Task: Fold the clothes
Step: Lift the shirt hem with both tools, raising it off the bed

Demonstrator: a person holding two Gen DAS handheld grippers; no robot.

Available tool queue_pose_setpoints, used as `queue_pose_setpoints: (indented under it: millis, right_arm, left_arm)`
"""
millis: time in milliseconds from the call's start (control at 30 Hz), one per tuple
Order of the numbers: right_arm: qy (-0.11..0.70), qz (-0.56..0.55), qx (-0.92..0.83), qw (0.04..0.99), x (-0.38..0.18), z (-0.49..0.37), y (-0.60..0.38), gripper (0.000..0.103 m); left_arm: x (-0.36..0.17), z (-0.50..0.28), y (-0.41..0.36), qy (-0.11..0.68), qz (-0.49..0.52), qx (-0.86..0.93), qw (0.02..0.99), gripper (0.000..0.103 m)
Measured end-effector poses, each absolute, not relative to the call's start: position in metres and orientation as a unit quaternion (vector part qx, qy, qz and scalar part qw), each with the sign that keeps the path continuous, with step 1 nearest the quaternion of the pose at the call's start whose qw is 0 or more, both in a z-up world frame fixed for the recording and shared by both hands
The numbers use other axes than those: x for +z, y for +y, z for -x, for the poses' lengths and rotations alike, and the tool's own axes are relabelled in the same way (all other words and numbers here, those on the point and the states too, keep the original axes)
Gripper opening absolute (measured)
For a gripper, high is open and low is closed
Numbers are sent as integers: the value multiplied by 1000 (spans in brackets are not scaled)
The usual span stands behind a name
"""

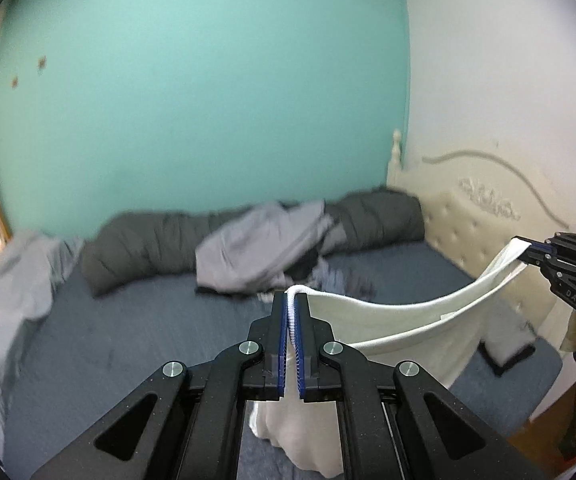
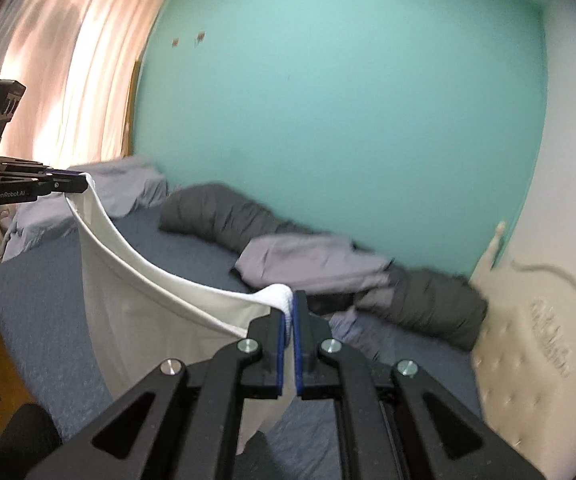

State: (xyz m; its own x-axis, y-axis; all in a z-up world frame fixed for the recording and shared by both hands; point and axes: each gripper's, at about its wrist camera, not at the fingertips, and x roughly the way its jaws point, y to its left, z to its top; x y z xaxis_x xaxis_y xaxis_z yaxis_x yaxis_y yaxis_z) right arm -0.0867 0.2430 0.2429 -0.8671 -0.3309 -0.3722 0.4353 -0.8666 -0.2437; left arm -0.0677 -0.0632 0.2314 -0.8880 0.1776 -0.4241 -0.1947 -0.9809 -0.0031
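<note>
Grippers both clamped on cloth: your left gripper (image 1: 292, 300) has its jaws pinched nearly together on the ribbed edge of the white garment (image 1: 400, 316), and your right gripper (image 2: 289, 304) is closed the same way on another part of that edge. You hold both tools level and apart, raised over the bed (image 1: 127, 328), so the garment's top edge sags in a curve between them and the rest hangs down toward the blue sheet. Each tool shows in the other's view, off to the side. Behind it, a grey clothes pile (image 1: 255, 248) lies against a dark rolled duvet (image 1: 147, 244), near the cream headboard (image 1: 464, 224). Background blurred.
</note>
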Motion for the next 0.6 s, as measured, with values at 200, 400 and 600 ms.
queue_pose_setpoints:
  millis: [200, 400, 600]
  right_arm:
    - [163, -105, -964, 183, 335, 58, 249, 3]
    - [165, -81, -968, 172, 379, 36, 251, 3]
    - [169, -69, -967, 179, 383, 22, 250, 3]
  left_arm:
    - [316, 32, -62, 16, 166, 982, 92, 3]
    - [366, 7, -62, 14, 137, 986, 90, 3]
    - [380, -15, -64, 20, 122, 988, 88, 3]
